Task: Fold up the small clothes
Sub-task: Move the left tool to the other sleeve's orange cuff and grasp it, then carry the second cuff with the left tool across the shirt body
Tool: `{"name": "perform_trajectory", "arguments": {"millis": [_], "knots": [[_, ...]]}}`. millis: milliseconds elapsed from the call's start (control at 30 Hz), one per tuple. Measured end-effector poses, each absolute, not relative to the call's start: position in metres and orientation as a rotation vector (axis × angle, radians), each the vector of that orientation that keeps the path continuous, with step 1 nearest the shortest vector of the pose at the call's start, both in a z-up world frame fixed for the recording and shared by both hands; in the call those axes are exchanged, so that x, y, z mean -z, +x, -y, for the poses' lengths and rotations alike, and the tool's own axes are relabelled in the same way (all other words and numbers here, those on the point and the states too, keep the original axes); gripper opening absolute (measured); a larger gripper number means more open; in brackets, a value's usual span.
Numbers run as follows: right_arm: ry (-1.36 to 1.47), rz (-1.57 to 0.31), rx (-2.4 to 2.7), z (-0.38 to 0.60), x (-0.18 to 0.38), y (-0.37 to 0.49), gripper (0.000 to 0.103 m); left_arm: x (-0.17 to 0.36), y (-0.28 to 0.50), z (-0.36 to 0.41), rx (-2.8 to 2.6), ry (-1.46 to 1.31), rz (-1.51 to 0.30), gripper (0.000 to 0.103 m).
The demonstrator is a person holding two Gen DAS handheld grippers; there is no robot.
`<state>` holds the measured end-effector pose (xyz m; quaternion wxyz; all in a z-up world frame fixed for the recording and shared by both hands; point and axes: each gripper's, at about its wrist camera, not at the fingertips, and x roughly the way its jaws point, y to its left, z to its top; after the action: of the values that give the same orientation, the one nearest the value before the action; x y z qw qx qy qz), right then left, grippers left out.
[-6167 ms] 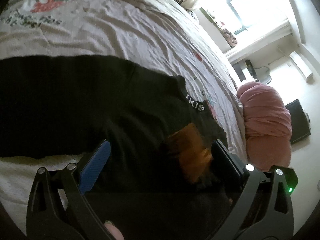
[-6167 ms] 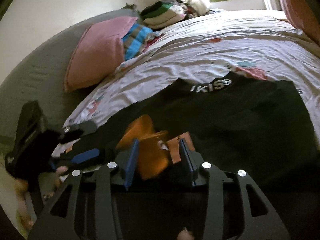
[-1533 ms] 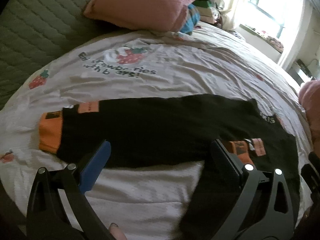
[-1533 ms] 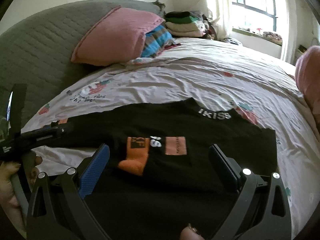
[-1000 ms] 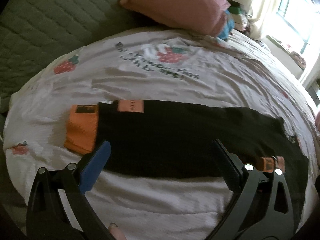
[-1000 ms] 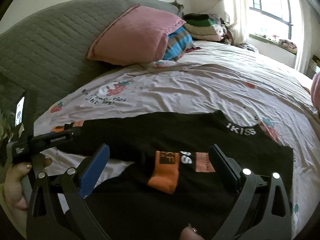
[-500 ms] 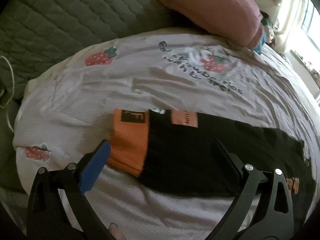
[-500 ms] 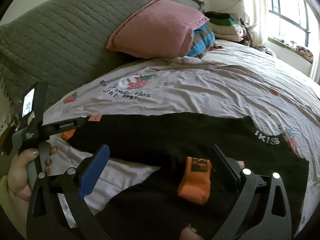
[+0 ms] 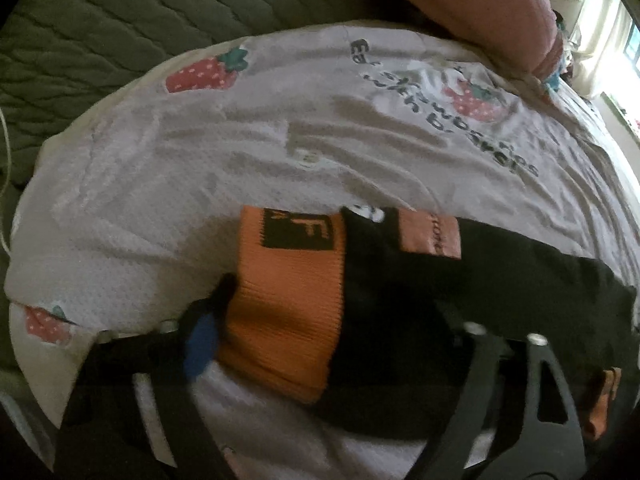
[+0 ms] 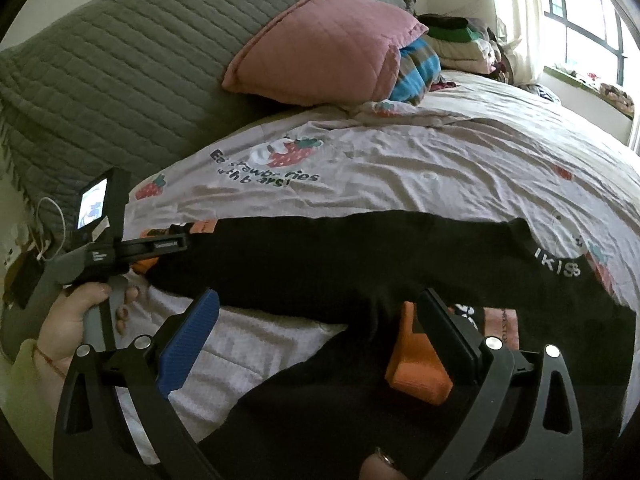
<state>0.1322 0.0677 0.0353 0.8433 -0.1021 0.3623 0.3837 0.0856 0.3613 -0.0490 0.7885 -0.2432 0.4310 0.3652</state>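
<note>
A black sweater (image 10: 360,256) with "IKISS" on its collar lies spread on the strawberry-print bedsheet (image 10: 440,152). Its outstretched left sleeve ends in an orange cuff (image 9: 288,300). My left gripper (image 9: 332,304) is low over that cuff, jaws closing with the cuff and sleeve end between them. The blue pad (image 9: 200,340) is at the cuff's outer edge; the picture is blurred and no firm pinch shows. The other sleeve is folded onto the body, its orange cuff (image 10: 416,364) beside my right gripper (image 10: 320,332), which hangs open above the sweater holding nothing.
A grey quilted headboard (image 10: 120,60) runs along the left. A pink pillow (image 10: 324,48) and a blue striped cloth (image 10: 416,68) lean at the bed's head, with stacked folded clothes (image 10: 452,40) behind. A window (image 10: 592,20) is at far right. A person's hand (image 10: 80,308) holds the left tool.
The left gripper has travelled left and down along the sleeve to the orange cuff, and its jaws have narrowed around it. The right gripper has drifted slightly left, still open.
</note>
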Motion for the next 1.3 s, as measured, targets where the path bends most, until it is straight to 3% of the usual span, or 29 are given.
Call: {"name": "perform_trajectory", "arguments": {"millis": [67,100,133,167,767,1300], "knots": [[-0.204,-0.769,-0.805,-0.065,-0.034,0.132,0.098,0.047,0.087,-0.356,-0.787,-0.487,-0.924,0.043],[-0.194,-0.771,-0.799,-0.062,-0.033,0.131,0.098,0.046,0.088,-0.354,-0.770,-0.478,-0.921,0.025],[-0.184,-0.773,-0.797,-0.060,-0.032,0.130,0.098,0.043,0.090,-0.350,-0.741,-0.474,-0.914,0.015],[-0.175,-0.778,-0.796,-0.057,-0.031,0.130,0.098,0.041,0.092,-0.347,-0.730,-0.463,-0.911,0.014],[-0.094,-0.769,-0.685,0.013,-0.037,0.122,0.098,-0.032,0.077,-0.286,-0.386,-0.594,-0.606,0.010],[0.035,-0.735,-0.579,0.091,-0.055,0.131,0.098,-0.092,0.095,-0.195,-0.169,-0.483,-0.559,0.010]]}}
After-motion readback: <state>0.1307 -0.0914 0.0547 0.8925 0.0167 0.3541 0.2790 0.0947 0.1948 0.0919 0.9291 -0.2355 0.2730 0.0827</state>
